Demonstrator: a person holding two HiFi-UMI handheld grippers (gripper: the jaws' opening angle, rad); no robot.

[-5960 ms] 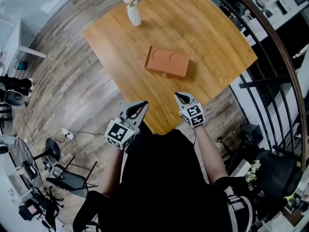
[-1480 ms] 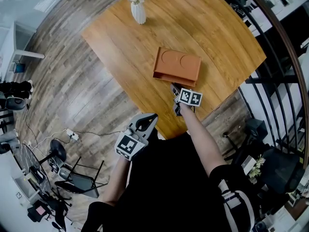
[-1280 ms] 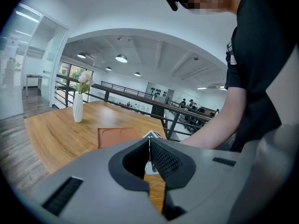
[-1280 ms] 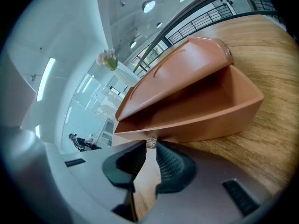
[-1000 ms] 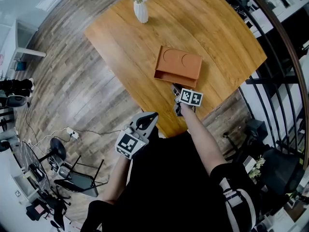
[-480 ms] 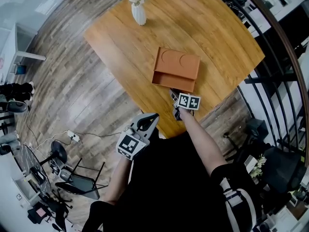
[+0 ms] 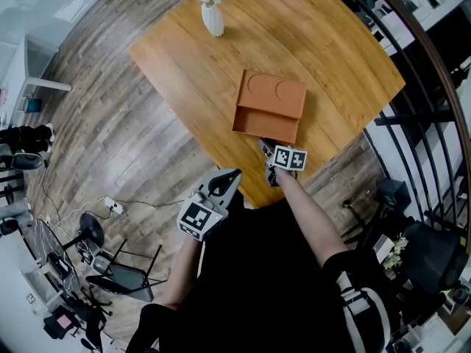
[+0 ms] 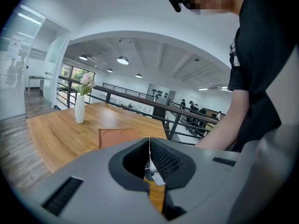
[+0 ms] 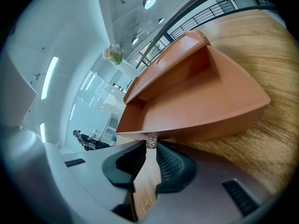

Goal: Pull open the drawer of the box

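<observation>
An orange-brown box (image 7: 274, 96) with two round dents in its lid lies on the wooden table (image 7: 191, 57). Its drawer (image 7: 263, 124) is slid out toward me and looks empty inside (image 9: 196, 99). My right gripper (image 7: 268, 150) is at the drawer's front, shut on the small metal knob (image 9: 151, 143). My left gripper (image 7: 221, 186) hangs off the table's near edge, close to my body, jaws together with nothing between them (image 8: 149, 157). The box (image 8: 122, 136) shows beyond it in the left gripper view.
A white vase with pink flowers (image 7: 213, 15) stands at the table's far left corner. A dark metal railing (image 7: 412, 87) runs along the right side. Wood floor (image 7: 103, 138) lies to the left, with cables and equipment at the lower left.
My right gripper reached the box front, closed on the knob and drew back toward me; the drawer has slid out of the box. The left gripper stayed low near my body.
</observation>
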